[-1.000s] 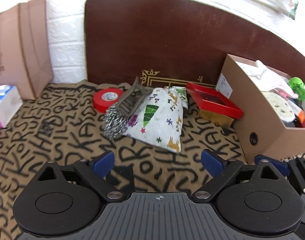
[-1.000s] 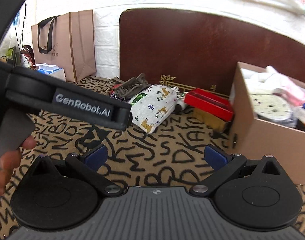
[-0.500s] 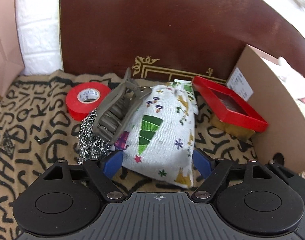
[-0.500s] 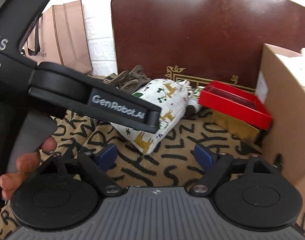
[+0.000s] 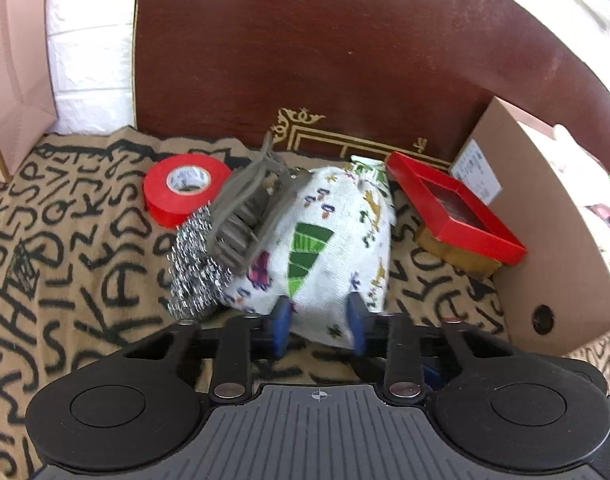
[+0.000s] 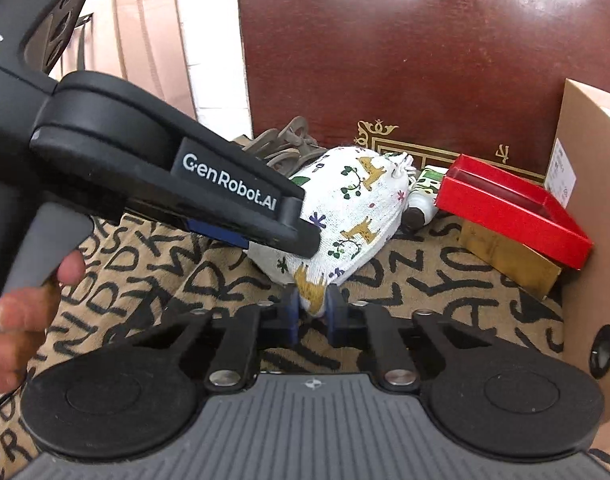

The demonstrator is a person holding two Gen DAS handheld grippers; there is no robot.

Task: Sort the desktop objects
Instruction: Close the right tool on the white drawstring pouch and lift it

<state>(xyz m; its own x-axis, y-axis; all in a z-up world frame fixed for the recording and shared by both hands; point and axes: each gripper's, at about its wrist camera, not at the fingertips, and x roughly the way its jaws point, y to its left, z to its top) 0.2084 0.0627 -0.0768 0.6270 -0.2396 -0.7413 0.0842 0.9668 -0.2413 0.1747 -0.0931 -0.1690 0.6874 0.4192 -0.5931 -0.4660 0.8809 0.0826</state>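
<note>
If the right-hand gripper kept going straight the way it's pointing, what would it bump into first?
The printed cloth pouch: the right gripper already pinches its near corner. Beyond it probably stands the dark wooden board.

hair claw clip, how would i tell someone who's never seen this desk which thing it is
Start at the dark brown board standing at the back of the letter-patterned cloth. In front of it lies a white printed drawstring pouch; the hair claw clip leans on the pouch's left side, above a steel wool scourer. It is the only grey-brown toothed plastic piece there, unlike the shiny scourer and the red tape roll behind.
</note>
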